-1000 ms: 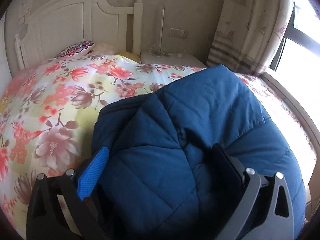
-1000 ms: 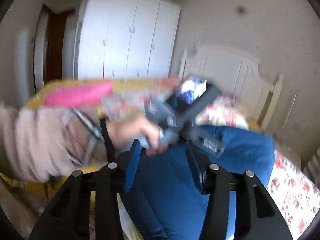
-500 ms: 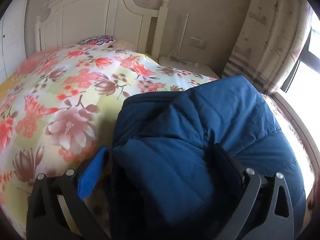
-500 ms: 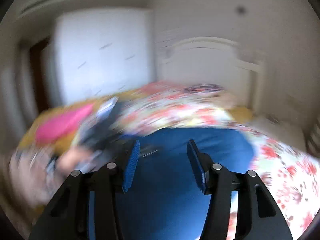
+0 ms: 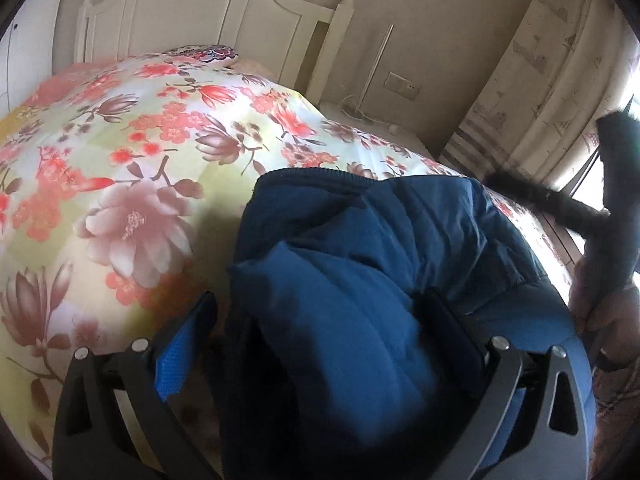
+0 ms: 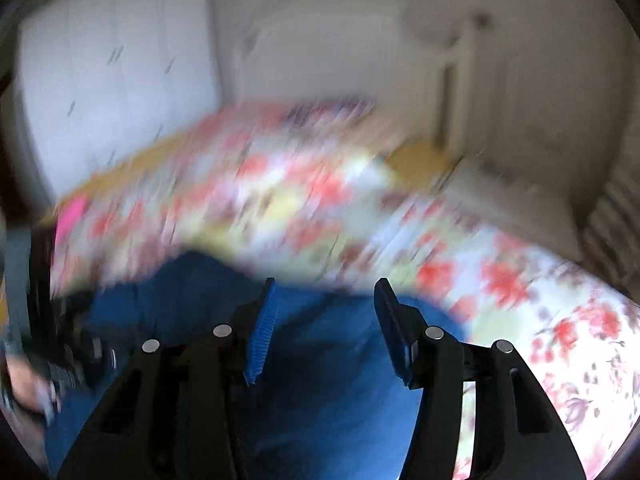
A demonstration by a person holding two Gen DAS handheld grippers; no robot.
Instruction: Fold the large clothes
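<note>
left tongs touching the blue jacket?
Touching. In the left wrist view a puffy fold of the blue jacket fills the open left tongs, bulging over and hiding the right finger.

The right wrist view is smeared by motion blur: we make out the flower-printed bed cover (image 6: 360, 208) and white wardrobe (image 6: 112, 80) only as streaks. At its left edge a hand with some dark object (image 6: 36, 376) is cut off and unreadable. In the left wrist view, the bulky navy quilted jacket (image 5: 360, 300) runs off the bottom edge and hides the left gripper's (image 5: 320, 332) right fingertip.
</note>
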